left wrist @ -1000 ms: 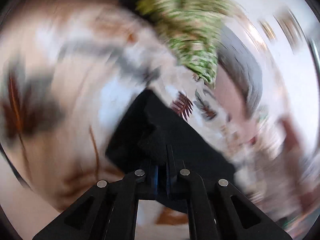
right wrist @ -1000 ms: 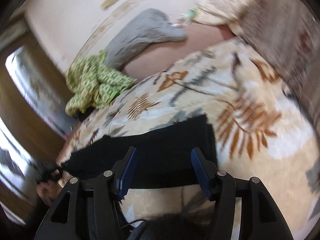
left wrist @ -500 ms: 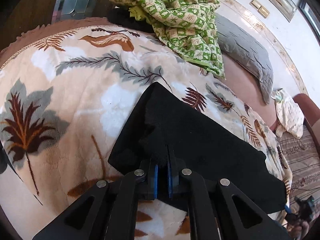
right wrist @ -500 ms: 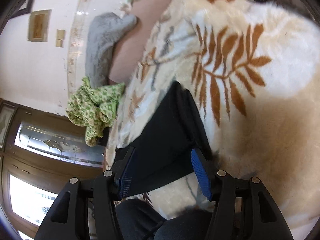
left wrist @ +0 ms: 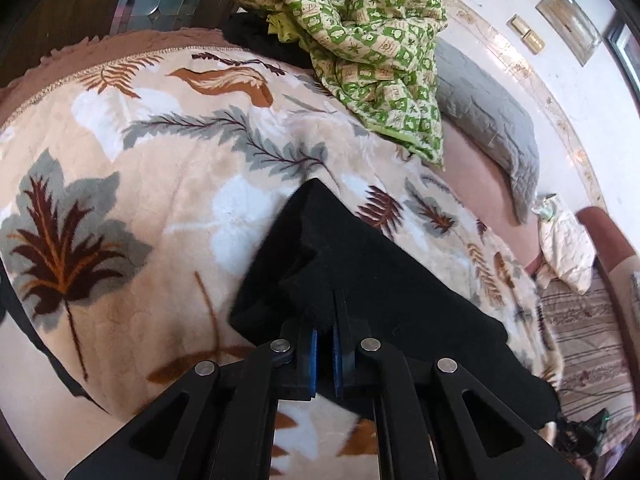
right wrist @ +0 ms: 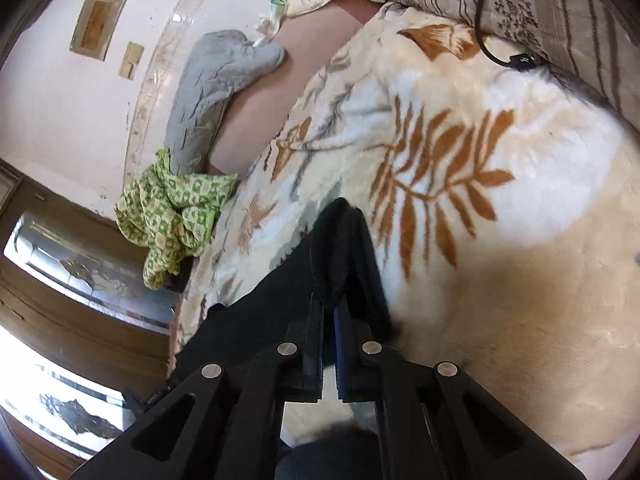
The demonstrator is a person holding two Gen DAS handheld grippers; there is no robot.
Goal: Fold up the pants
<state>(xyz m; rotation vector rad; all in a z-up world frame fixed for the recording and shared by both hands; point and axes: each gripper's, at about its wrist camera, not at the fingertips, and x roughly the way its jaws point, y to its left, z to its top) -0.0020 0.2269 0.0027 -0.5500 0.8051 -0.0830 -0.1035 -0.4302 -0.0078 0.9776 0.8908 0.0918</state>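
A leaf-print blanket covered the bed, a green patterned cloth bunched at its far edge. The black pants lay across the blanket. The left gripper and right gripper each pinched a pants edge.

— The pants?
— Matt black cloth, slightly fuzzy.
— And the blanket?
— Plush fleece, soft nap. Grey pillow: quilted cloth. Door: glossy wood.
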